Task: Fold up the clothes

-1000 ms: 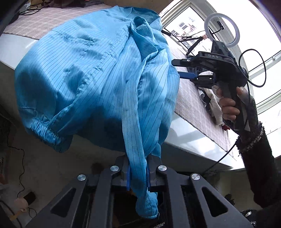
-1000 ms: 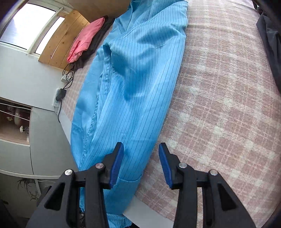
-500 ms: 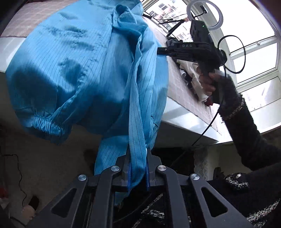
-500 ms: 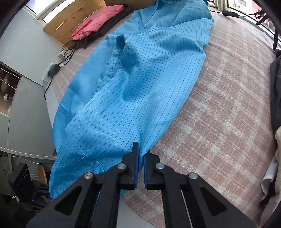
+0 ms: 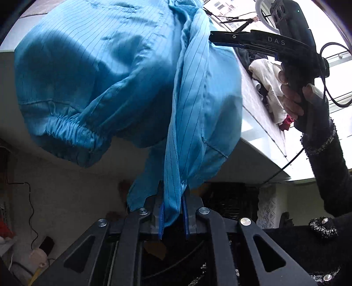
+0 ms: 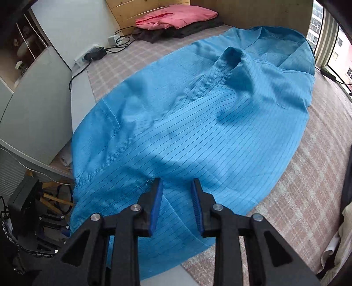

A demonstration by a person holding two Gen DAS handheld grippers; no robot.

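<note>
Blue pinstriped garment (image 6: 198, 123) lies on the checked pink surface (image 6: 308, 187), one end hanging off at seven o'clock.
My left fingers (image 5: 172, 211) clench its hanging hem; my right fingers (image 6: 176, 204), just parting, hover released above it.

A pink garment (image 6: 176, 18) lies folded on dark clothes (image 6: 182, 32) at my bed's far end. A power strip (image 6: 87, 56) with cables sits near them.

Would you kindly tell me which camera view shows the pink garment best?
The right wrist view: the pink garment lies in plain sight at the far end of the checked blanket, on dark clothing. The left wrist view does not show it at all.
</note>
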